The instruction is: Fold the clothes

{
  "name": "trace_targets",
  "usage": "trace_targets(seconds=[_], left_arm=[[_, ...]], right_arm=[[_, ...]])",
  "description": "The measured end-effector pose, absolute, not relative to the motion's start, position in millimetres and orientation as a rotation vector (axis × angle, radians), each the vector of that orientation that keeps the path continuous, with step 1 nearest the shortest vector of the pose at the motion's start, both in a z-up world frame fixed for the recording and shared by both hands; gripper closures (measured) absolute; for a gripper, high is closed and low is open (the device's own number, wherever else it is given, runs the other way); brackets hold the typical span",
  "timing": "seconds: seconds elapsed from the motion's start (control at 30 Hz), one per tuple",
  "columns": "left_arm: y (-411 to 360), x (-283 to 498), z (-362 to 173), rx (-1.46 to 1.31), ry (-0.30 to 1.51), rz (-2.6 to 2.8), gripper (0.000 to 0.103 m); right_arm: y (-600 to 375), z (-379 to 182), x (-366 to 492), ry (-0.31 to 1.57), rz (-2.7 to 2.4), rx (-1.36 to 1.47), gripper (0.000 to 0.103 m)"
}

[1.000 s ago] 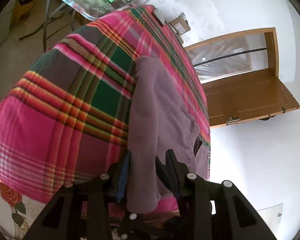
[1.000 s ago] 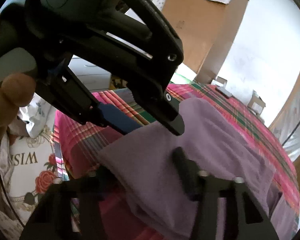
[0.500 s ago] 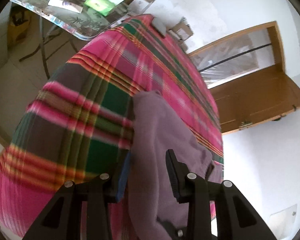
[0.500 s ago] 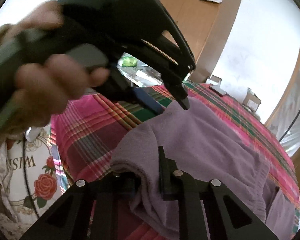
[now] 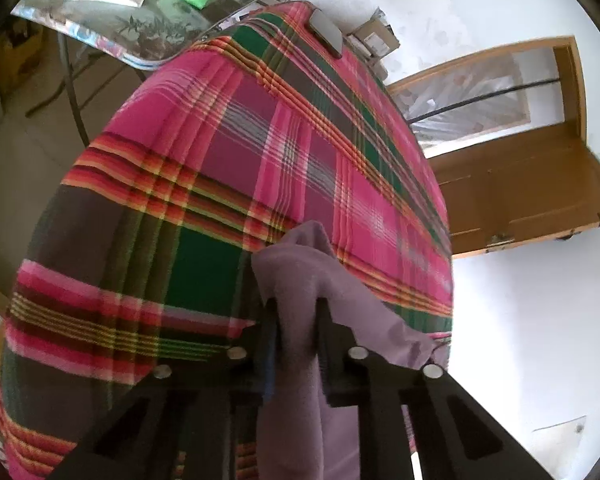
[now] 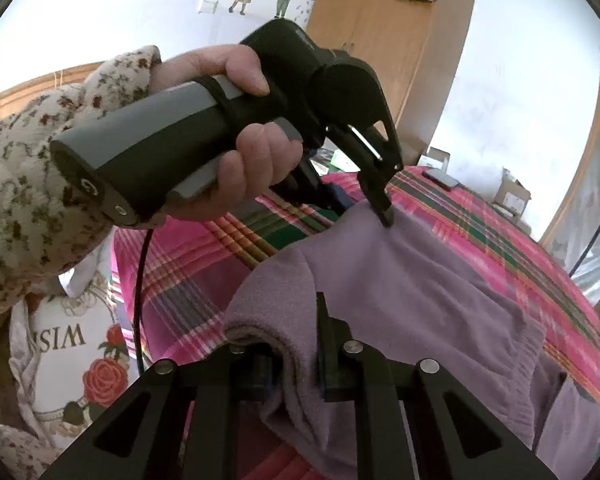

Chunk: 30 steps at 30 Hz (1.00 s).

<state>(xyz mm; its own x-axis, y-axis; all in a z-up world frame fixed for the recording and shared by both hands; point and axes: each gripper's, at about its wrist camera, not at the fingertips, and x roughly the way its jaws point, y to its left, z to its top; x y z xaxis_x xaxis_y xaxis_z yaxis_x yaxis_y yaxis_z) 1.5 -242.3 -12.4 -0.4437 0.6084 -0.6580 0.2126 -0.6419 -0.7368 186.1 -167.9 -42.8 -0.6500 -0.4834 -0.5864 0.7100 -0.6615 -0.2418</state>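
Closing on a pinched-up ridge of purple fleece garment (image 5: 300, 276): left gripper (image 5: 296, 312), low centre of the left wrist view, cloth filling the gap between its two black fingers and running down out of the frame's bottom edge. Blue pad of the left-hand finger mostly buried behind the fabric. Also closing: right gripper (image 6: 300, 344), low centre of the right wrist view, clamped over a rolled, thick edge of the same garment (image 6: 420, 300); its left finger almost wholly hidden under the fold.

Spread across a pink, green and orange plaid bedcover (image 5: 228, 168), the garment trails off to the lower right, hem cut by the lens rim. Seen from the right wrist view, upper centre: the left gripper (image 6: 364, 208) in a hand (image 6: 236, 136) with a floral sleeve (image 6: 40, 184), fingertips sunk into the cloth's far edge.

Hard to read: a small dark flat object (image 5: 326, 32) at the bedcover's far end, possibly a phone. Lower left, a rose-printed pillow (image 6: 72, 352), lettering mirrored and partly cropped.
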Motion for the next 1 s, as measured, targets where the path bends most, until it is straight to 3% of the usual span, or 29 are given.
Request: trace_targets(seconds=[0.5, 1.0], left_arm=[[-266, 20, 15, -1.427, -1.143, 2.327, 0.092], [-249, 25, 47, -1.426, -1.072, 2.390, 0.091]], right_arm=[[-192, -29, 180, 0.576, -2.256, 0.574, 0.092], [-180, -6, 188, 0.416, -2.251, 0.562, 0.092]])
